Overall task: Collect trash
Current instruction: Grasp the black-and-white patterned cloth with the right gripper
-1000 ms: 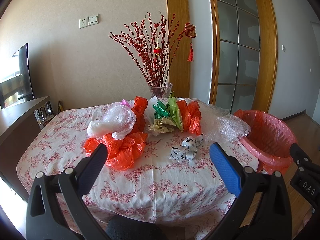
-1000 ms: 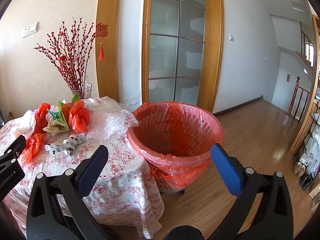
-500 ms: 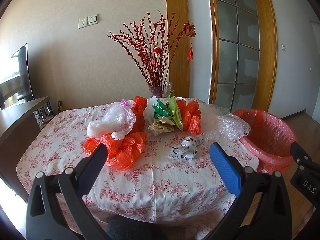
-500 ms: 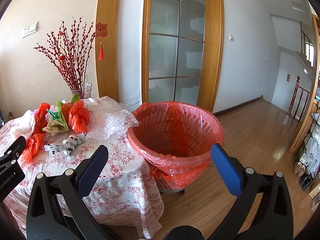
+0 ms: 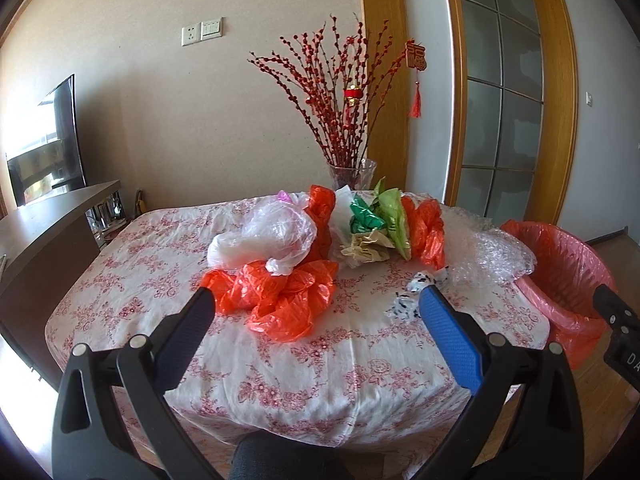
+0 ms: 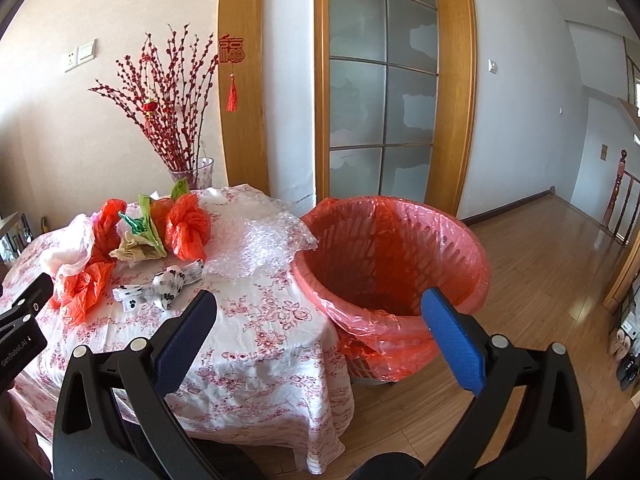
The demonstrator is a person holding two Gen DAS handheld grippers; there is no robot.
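Observation:
Trash lies on the floral-clothed table: an orange plastic bag at the front, a clear white bag behind it, green and beige wrappers, another orange bag, a paw-print wrapper and bubble wrap. A bin lined with an orange bag stands right of the table. My left gripper is open and empty in front of the front orange bag. My right gripper is open and empty, facing the bin's near rim.
A glass vase with red berry branches stands at the table's far edge. A dark sideboard with a TV is on the left. A glazed wooden door is behind the bin. Wooden floor stretches to the right.
Both grippers have barely moved; the left view has shifted very slightly. Nothing was taken hold of or let go.

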